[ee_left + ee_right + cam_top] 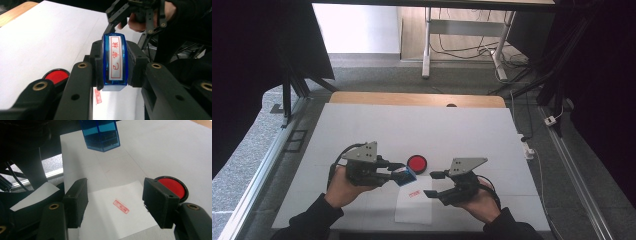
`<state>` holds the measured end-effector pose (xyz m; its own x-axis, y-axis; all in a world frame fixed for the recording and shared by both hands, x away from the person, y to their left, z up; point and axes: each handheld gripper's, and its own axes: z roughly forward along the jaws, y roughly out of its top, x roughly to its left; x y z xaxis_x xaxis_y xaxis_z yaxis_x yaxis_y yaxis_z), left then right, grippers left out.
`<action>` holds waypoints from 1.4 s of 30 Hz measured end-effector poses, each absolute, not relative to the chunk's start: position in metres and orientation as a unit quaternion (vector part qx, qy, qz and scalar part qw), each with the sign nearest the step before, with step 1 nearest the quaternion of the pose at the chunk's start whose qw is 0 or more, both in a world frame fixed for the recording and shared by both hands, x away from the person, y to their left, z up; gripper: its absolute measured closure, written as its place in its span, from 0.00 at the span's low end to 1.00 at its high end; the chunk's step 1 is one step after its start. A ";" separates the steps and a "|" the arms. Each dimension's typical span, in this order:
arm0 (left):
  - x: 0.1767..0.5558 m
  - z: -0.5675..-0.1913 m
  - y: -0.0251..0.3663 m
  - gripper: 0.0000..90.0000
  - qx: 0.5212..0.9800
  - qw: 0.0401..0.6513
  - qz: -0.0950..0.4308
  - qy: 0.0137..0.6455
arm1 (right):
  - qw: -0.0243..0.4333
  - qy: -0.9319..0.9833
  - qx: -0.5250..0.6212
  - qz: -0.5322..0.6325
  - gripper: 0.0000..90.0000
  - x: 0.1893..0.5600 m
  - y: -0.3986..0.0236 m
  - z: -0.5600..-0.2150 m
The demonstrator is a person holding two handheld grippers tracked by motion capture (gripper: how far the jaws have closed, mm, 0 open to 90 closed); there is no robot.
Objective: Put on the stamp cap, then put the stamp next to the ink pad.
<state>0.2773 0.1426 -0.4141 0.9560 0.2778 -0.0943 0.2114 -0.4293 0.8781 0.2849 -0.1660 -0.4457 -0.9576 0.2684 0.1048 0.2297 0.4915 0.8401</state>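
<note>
We see the left gripper [398, 171] closed on a blue stamp [114, 62]; in the left gripper view its two black jaws press on both long sides of the stamp, and the white label with red characters faces the camera. In the high view the stamp [405, 176] is held in the air, just above the far edge of a white sheet of paper [414, 209] that lies on the white table [362, 130]. On the paper there is a small red rectangular print [121, 206], near the middle of the sheet in the right gripper view.

The right gripper [433, 184] is open and holds nothing. In the right gripper view its jaws stand apart on both sides of the red print, above the paper, and we cannot tell whether they touch it.

A round red ink pad [417, 163] in a black case lies on the table just behind the paper, between the two grippers, close to the stamp but not touching it.
</note>
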 end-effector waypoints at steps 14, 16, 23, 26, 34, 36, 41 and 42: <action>0.286 -0.419 0.158 0.78 0.850 0.483 0.071 0.200 | 0.045 0.862 0.174 0.474 0.31 0.281 -0.178 -0.445; 0.287 -0.419 0.159 0.78 0.849 0.481 0.073 0.204 | 0.049 0.862 0.179 0.472 0.29 0.281 -0.180 -0.445; 0.290 -0.419 0.165 0.78 0.848 0.479 0.077 0.216 | 0.054 0.861 0.202 0.463 0.20 0.278 -0.187 -0.445; 0.290 -0.419 0.166 0.78 0.847 0.477 0.080 0.220 | 0.056 0.862 0.208 0.460 0.18 0.277 -0.189 -0.445; 0.292 -0.419 0.171 0.78 0.844 0.477 0.082 0.230 | 0.065 0.859 0.223 0.457 0.11 0.273 -0.195 -0.445; 0.293 -0.419 0.172 0.78 0.844 0.476 0.083 0.231 | 0.064 0.859 0.226 0.456 0.10 0.273 -0.197 -0.445; 0.293 -0.419 0.174 0.78 0.842 0.476 0.086 0.237 | 0.069 0.857 0.231 0.455 0.08 0.270 -0.202 -0.445; 0.293 -0.419 0.175 0.78 0.842 0.476 0.086 0.238 | 0.070 0.856 0.233 0.456 0.07 0.270 -0.203 -0.445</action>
